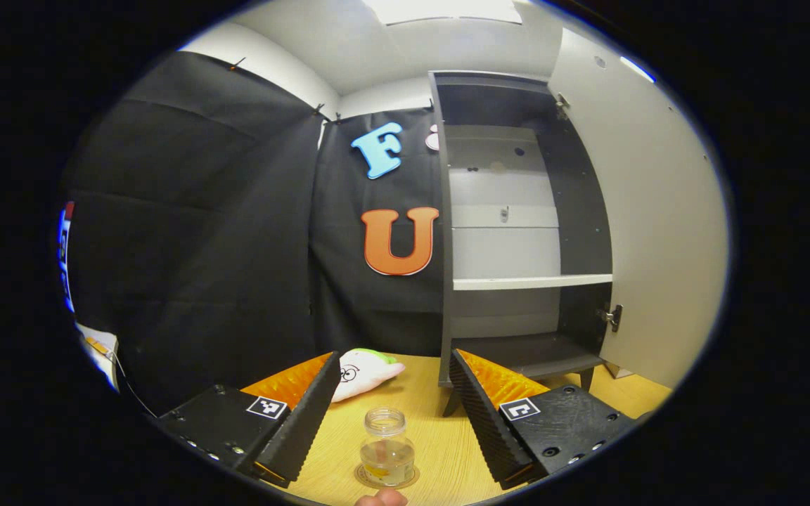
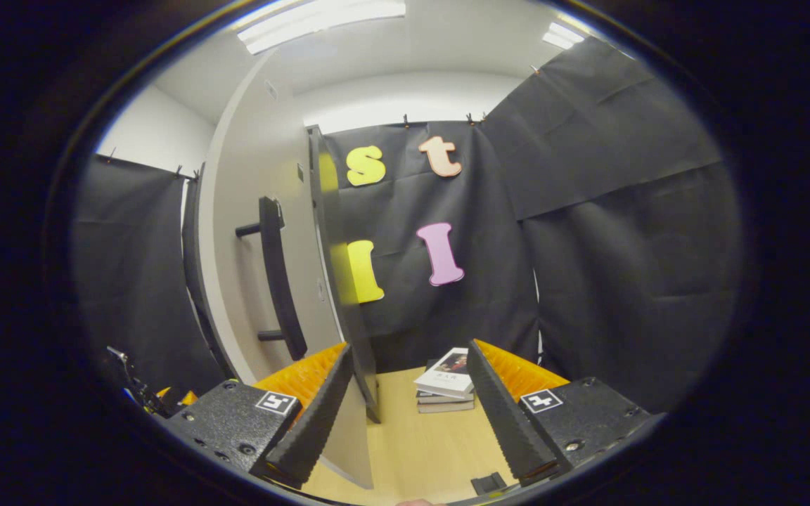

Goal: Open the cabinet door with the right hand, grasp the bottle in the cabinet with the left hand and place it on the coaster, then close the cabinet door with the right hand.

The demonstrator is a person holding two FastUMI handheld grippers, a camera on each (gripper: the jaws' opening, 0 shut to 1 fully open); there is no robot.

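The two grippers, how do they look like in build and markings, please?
The left gripper and the right gripper look alike: two black, rough-textured blocks, each bearing a small square black-and-white marker, with screw holes. Each block carries a long wedge-shaped finger with a ribbed inner face and a ridged outer side. No cables or sleeves are visible on them.

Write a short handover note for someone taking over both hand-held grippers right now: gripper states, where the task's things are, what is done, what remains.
Left hand-held gripper: open, empty, around but not touching the clear glass bottle.
Right hand-held gripper: open, empty, beside the edge of the white cabinet door.
Bottle stands upright on the round coaster on the light wooden table. Grey cabinet is open, with bare shelves.
Done: door opened, bottle placed.
Left: close the door with the right hand, perhaps by its black bar handle.
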